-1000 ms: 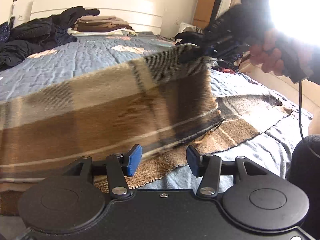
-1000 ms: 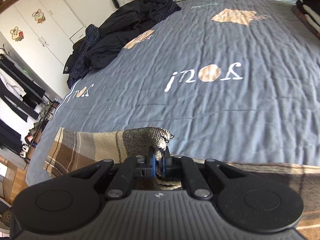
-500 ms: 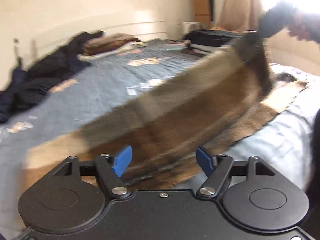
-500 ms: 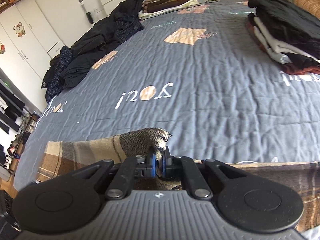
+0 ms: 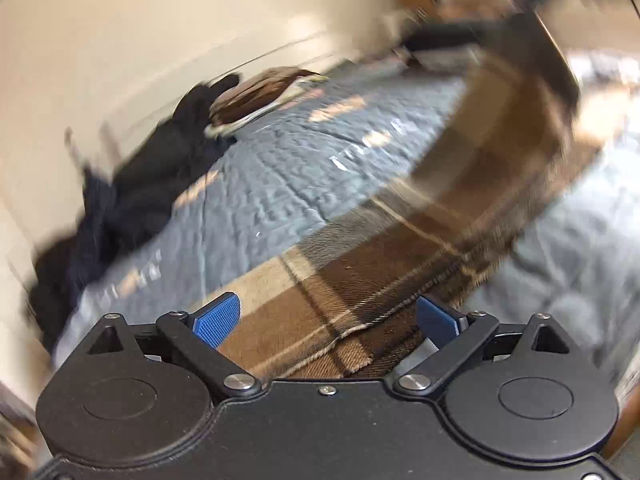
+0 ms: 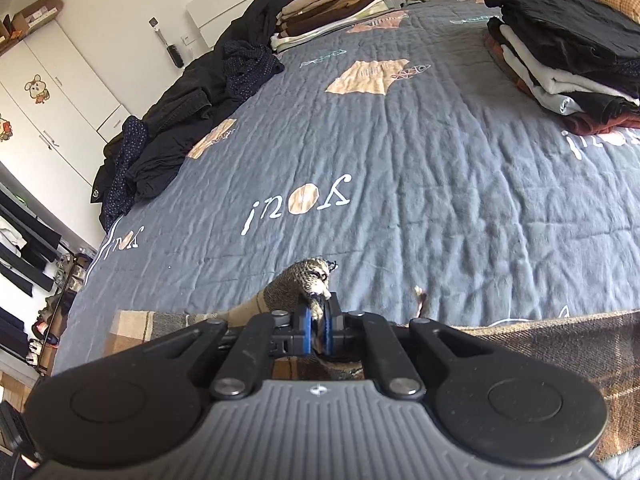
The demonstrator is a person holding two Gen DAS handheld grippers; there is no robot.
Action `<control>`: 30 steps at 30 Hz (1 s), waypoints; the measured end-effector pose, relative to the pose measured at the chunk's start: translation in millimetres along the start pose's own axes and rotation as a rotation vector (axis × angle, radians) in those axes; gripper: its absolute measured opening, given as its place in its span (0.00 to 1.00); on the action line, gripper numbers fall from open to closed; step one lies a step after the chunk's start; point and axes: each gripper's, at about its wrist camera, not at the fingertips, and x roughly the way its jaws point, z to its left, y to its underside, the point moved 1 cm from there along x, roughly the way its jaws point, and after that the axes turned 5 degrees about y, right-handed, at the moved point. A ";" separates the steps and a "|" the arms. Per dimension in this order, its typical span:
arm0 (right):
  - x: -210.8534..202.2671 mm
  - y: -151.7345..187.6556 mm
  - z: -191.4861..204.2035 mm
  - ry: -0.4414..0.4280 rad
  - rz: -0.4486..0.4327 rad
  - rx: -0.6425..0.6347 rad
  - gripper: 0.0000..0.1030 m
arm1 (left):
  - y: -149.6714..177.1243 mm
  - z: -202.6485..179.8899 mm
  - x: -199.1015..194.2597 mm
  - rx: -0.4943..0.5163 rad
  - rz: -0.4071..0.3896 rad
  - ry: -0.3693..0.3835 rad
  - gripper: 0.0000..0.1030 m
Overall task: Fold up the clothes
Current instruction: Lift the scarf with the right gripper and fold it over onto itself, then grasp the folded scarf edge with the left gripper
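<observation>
A brown and beige plaid scarf [image 5: 360,280] stretches across the near side of the blue-grey bed quilt [image 5: 304,168]. My left gripper [image 5: 326,318] is open, its blue pads on either side of the scarf's folded edge, low over the cloth. In the right wrist view my right gripper [image 6: 316,326] is shut on a corner of the scarf [image 6: 308,280], which bunches up above the pads. The rest of the scarf trails left and right under that gripper. The left wrist view is blurred, and the scarf's far end rises toward a dark shape at the upper right.
A heap of dark clothes [image 6: 192,92] lies along the quilt's left side. One folded stack [image 6: 344,0] sits by the headboard, another [image 6: 560,52] at the right. White wardrobes [image 6: 52,92] and hanging clothes stand beyond the bed's left edge.
My left gripper has swung in over the scarf's near edge, its view tilting and blurring. The right gripper has kept its hold on the corner while its view has turned toward the right-hand stack.
</observation>
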 end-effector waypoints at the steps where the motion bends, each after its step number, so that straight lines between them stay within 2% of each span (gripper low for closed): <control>1: -0.8 -0.4 0.9 0.003 -0.001 0.000 0.06 | -5.4 -15.6 4.0 0.070 -0.015 -0.026 0.92; 2: -1.9 -0.8 1.5 0.006 -0.002 -0.001 0.06 | -8.8 -22.4 6.8 0.090 -0.027 -0.016 0.92; 8: -10.1 0.0 -7.1 0.022 -0.004 0.016 0.06 | -4.2 -7.8 16.6 -0.004 -0.031 0.089 0.93; 12: -9.4 2.4 -20.2 0.043 0.010 0.035 0.06 | 28.7 57.4 8.2 -0.132 0.001 0.047 0.92; 15: 6.5 11.3 -23.7 0.084 0.055 0.025 0.08 | 53.3 88.5 9.4 -0.167 0.054 0.026 0.81; 17: 21.3 17.9 -25.3 0.126 0.087 0.015 0.12 | 68.8 105.6 10.9 -0.179 0.088 0.017 0.78; 19: 38.1 23.3 -27.2 0.186 0.113 -0.003 0.26 | 84.2 122.7 12.4 -0.190 0.122 0.008 0.70; 20: 44.8 25.5 -27.9 0.215 0.115 -0.014 0.38 | 90.5 127.8 13.0 -0.195 0.133 0.007 0.68; 22: 49.7 27.5 -27.7 0.264 0.092 -0.028 0.43 | 97.7 129.2 13.7 -0.211 0.136 0.020 0.54; 25: 45.8 27.5 -12.9 0.299 0.041 -0.076 0.50 | 104.4 127.3 16.4 -0.208 0.142 0.045 0.49; 27: 40.7 30.7 10.4 0.258 -0.003 -0.120 0.54 | 107.3 120.8 20.9 -0.146 0.145 0.042 0.49; 30: 46.3 47.5 62.3 0.118 -0.027 -0.173 0.58 | 111.6 111.2 27.7 -0.054 0.150 0.039 0.49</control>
